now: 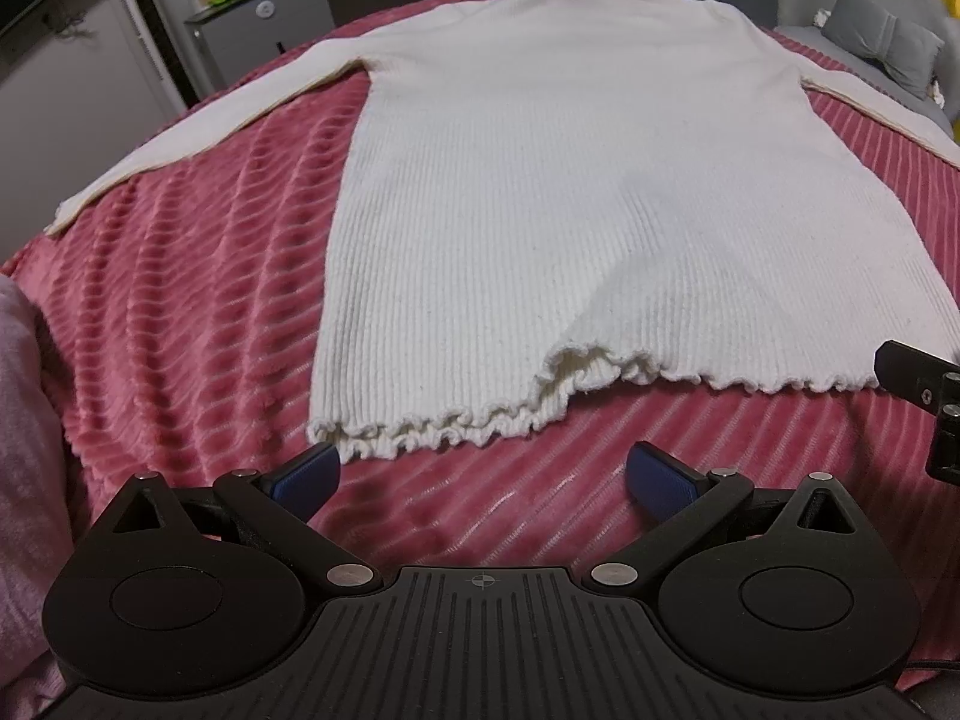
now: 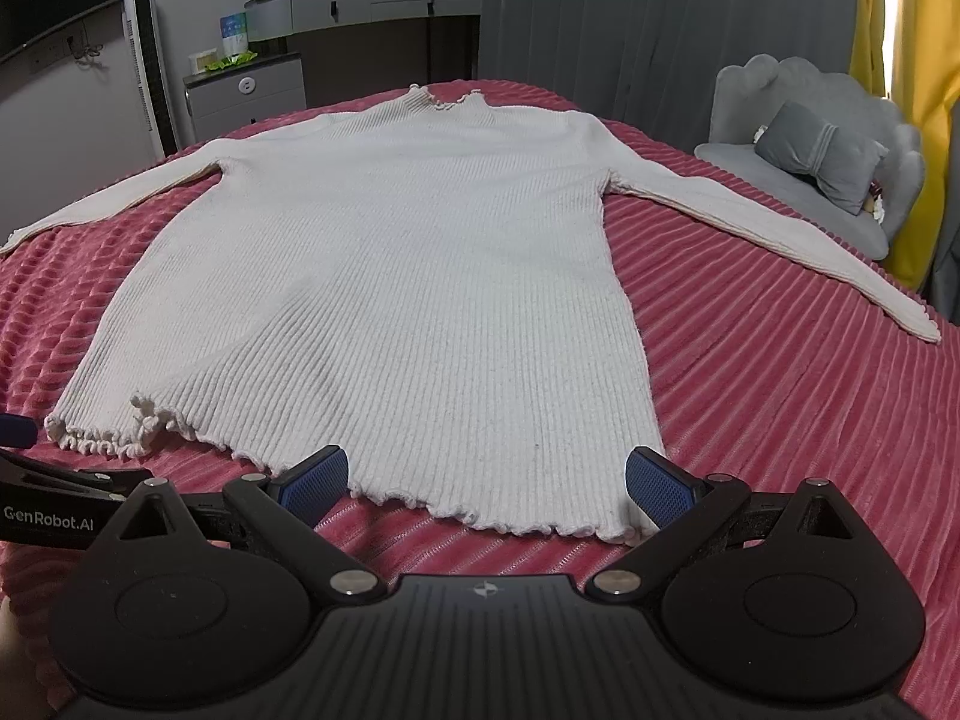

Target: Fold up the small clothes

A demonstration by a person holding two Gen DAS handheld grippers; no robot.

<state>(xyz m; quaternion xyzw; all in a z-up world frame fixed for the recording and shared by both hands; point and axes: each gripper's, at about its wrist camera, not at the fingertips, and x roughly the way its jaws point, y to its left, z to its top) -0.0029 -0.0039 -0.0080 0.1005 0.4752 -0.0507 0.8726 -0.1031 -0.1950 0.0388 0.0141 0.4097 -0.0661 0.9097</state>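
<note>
A cream ribbed long-sleeved top (image 1: 540,168) (image 2: 390,276) lies flat on a pink striped blanket (image 1: 180,312) (image 2: 780,372), collar far, frilled hem near, both sleeves spread out sideways. My left gripper (image 1: 483,471) is open, its blue pads just short of the hem's left corner, nothing between them. My right gripper (image 2: 486,480) is open too, and the hem's right part lies between its blue pads on the blanket. A small ruffled bump sits in the hem (image 1: 576,372) near its middle. The right gripper's black body (image 1: 924,396) shows at the left wrist view's right edge.
A grey cushioned chair (image 2: 810,150) with a bow pillow stands right of the bed. Beyond the bed are a grey cabinet (image 2: 246,90), a dresser with bottles (image 2: 372,0), a dark curtain (image 2: 660,18) and a yellow curtain (image 2: 888,60). Pink fabric (image 1: 24,420) bunches at the left.
</note>
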